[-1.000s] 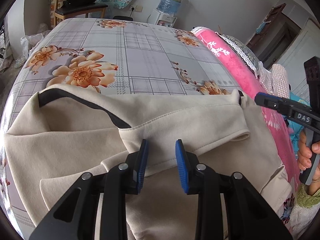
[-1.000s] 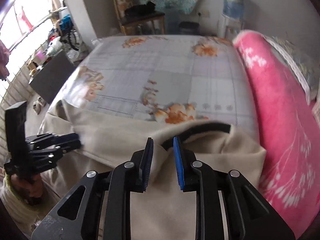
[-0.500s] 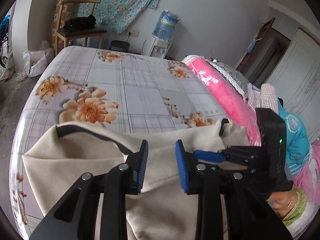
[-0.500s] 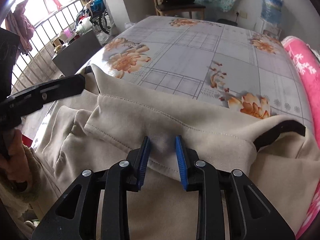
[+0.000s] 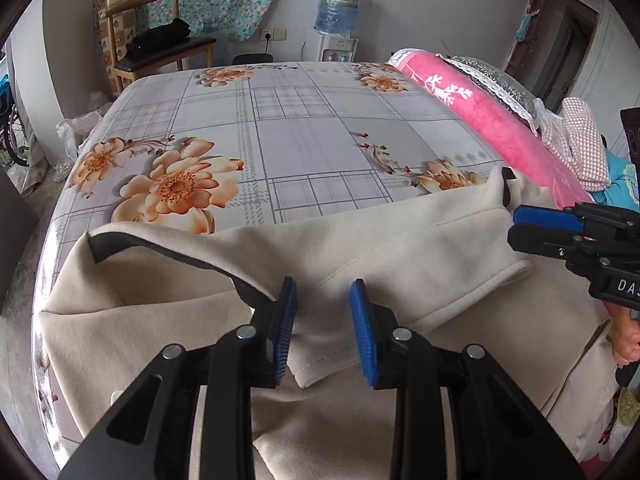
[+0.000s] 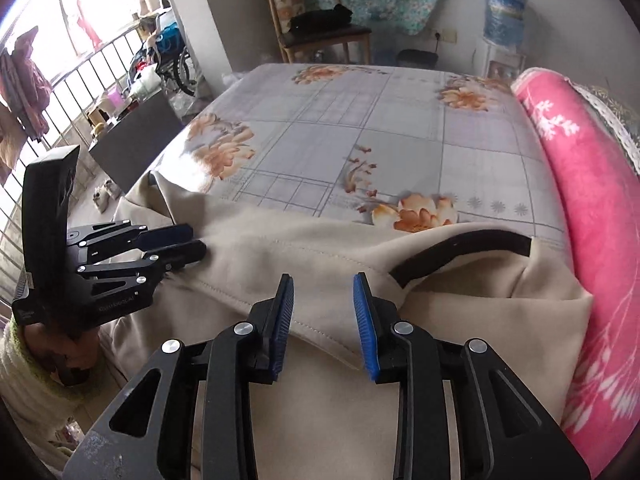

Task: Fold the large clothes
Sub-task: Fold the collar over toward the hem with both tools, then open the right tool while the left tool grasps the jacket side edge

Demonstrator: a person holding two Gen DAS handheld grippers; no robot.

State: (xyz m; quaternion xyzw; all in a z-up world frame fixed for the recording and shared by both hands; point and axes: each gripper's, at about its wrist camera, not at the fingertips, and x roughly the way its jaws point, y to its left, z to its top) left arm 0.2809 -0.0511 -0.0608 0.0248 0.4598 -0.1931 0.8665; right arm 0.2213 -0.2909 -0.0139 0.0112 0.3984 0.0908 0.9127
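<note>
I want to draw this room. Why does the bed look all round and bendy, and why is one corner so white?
Left wrist view: the fisheye lens curves the bed and darkens the picture's corners. Right wrist view: same bending; daylight through the window railing washes the top left white and puts glare on the sheet's near-left flower.

Matt beige cloth garment (image 5: 400, 256)

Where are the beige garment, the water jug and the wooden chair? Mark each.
beige garment (image 5: 400, 256): left wrist view, folded top edge.
water jug (image 5: 338, 4): left wrist view, blue bottle body.
wooden chair (image 6: 320, 34): right wrist view, dark seat.
</note>
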